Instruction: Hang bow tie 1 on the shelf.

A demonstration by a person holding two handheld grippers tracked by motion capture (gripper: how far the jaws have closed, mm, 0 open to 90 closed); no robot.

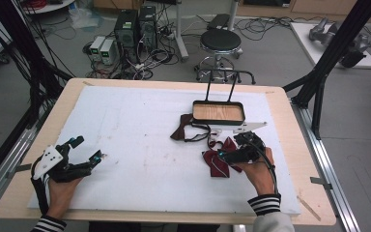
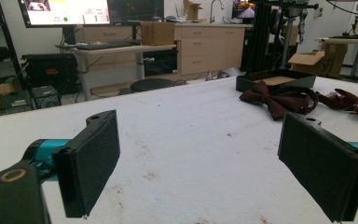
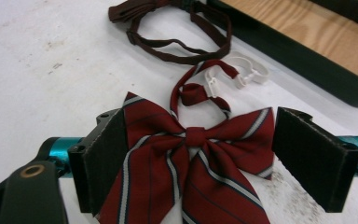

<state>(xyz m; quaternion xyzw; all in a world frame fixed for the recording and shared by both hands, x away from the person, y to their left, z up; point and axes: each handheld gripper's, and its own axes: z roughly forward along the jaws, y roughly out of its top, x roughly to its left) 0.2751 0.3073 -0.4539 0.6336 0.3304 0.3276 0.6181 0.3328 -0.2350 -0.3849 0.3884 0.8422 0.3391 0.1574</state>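
Observation:
A red bow tie with white and dark stripes [image 1: 216, 165] [image 3: 168, 154] lies flat on the white mat, at the right front of the table. My right gripper [image 1: 224, 154] [image 3: 205, 158] is low over it and open, with one jaw on each side of the bow. The left pad [image 3: 105, 158] lies over the edge of the left wing; the right pad [image 3: 312, 156] stands just off the right wing. A dark brown bow tie [image 1: 181, 128] [image 2: 275, 98] [image 3: 135, 11] lies farther back with its strap looped. My left gripper [image 1: 88, 148] [image 2: 214, 168] rests open and empty at the front left.
A black tray with a wooden floor [image 1: 195, 112] [image 3: 298, 51] and a tall wire handle stands behind the ties. The striped tie's white clasp [image 3: 247, 74] lies between bow and tray. A stool [image 1: 220, 41] and computers stand on the floor beyond the table.

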